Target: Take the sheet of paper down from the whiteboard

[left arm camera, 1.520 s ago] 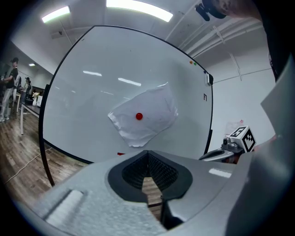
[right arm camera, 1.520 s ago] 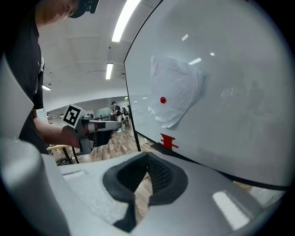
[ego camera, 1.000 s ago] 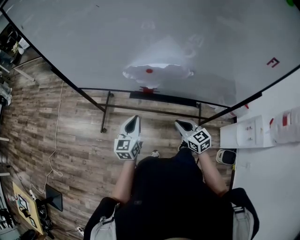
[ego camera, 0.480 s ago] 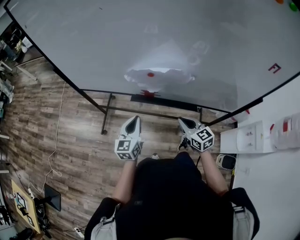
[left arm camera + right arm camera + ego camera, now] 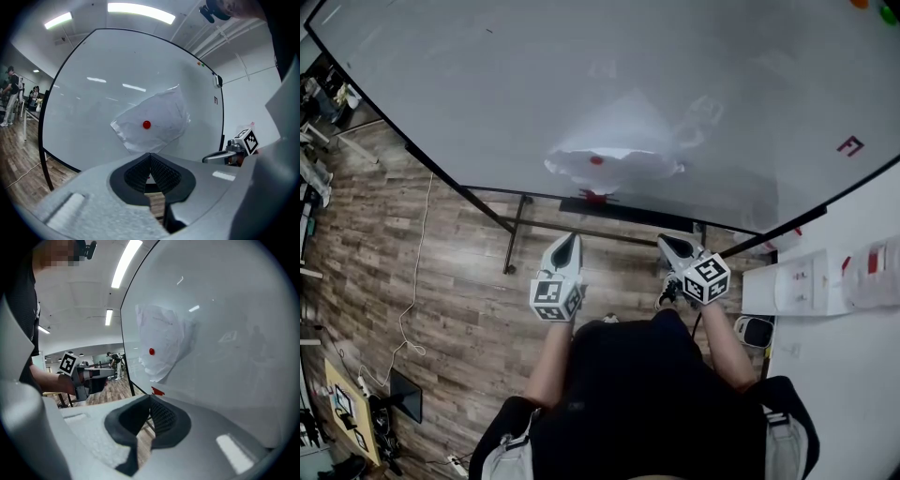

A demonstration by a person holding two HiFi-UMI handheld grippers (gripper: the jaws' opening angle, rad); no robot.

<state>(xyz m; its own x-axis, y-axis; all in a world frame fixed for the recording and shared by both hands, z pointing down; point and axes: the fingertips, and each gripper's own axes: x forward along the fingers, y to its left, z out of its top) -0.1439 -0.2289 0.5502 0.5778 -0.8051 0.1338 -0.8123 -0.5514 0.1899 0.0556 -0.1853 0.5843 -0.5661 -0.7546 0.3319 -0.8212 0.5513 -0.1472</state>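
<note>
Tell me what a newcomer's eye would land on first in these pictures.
The crumpled white sheet of paper, pinned by a small red magnet low on the big whiteboard, stands out first. Next come the left gripper and the right gripper, both shut and empty, held side by side above the wood floor, short of the paper.
</note>
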